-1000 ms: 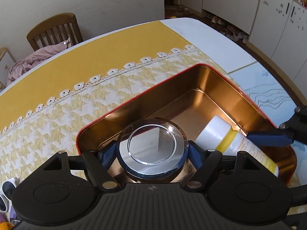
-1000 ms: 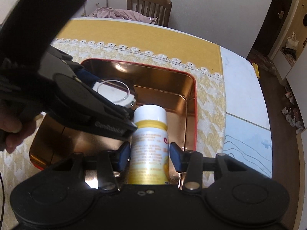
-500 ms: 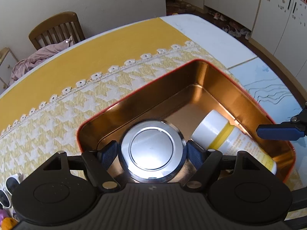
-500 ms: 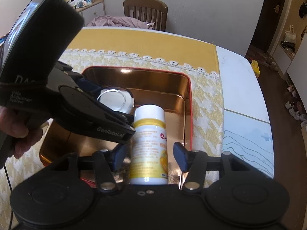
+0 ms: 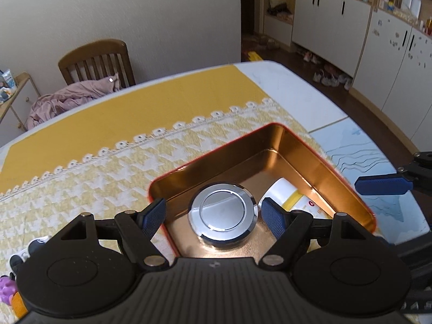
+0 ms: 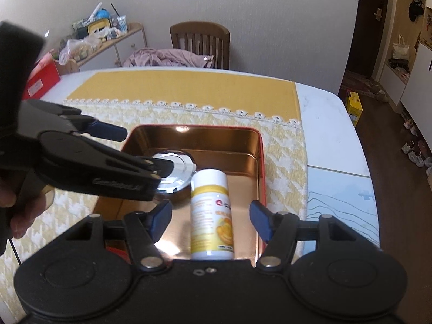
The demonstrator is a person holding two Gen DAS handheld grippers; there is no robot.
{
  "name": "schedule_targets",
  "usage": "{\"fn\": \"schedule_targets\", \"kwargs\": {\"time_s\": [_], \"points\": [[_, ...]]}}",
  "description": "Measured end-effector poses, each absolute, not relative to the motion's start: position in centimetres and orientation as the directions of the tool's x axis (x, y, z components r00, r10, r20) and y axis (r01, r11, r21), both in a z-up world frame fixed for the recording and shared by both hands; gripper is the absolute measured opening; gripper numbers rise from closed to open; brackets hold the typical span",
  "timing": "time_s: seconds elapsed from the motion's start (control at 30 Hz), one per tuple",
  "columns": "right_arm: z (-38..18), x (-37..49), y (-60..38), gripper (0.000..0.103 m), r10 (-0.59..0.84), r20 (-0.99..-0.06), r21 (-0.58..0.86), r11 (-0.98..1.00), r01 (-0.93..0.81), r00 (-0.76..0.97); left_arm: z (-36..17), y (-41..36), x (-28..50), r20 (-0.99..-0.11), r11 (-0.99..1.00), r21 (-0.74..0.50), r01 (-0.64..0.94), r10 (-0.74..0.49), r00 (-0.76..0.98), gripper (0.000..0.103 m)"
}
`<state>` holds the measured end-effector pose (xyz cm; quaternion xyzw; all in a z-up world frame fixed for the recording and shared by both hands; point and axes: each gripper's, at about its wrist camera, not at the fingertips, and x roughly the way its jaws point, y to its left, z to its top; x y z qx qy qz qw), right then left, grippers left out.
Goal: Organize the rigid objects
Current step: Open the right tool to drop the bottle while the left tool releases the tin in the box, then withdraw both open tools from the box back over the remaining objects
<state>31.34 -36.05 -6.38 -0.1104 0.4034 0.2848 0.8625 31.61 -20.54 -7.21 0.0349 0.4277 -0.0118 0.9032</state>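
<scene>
My left gripper (image 5: 213, 213) stands open above the tin (image 5: 324, 162), its pads apart from the chrome disc (image 5: 222, 213), which lies flat on the tin floor between them and a little below. My right gripper (image 6: 210, 216) has just been opening; its pads are clear of the bottle (image 6: 210, 213), which lies on its side in the tin between the jaws. The long axis of the bottle runs straight away from the right gripper, cap at the far end, and the disc is just beside the cap, on the left. So I judge that both things are already placed, and each hand only needs to lift off without knocking its own thing; the right hand is nearer to the bottle, the left to the disc. The tin sits on a yellow and white cloth (image 5: 108, 178) on a white table (image 6: 329, 124). A wooden chair (image 6: 199, 40) with pink cloth on it stands behind, and white cabinets (image 5: 351, 32) along the wall.
</scene>
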Motion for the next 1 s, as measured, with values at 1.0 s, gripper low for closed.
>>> {"fn": "schedule_targets", "kwargs": {"time_s": [1.0], "points": [[-2.8, 22.3, -29.8, 0.095, 0.499, -0.627, 0.161, 0.835, -0.527, 0.599, -1.5, -9.1, 18.7, -0.610, 0.997, -0.062, 0.042, -0.071, 0.789, 0.086]]}}
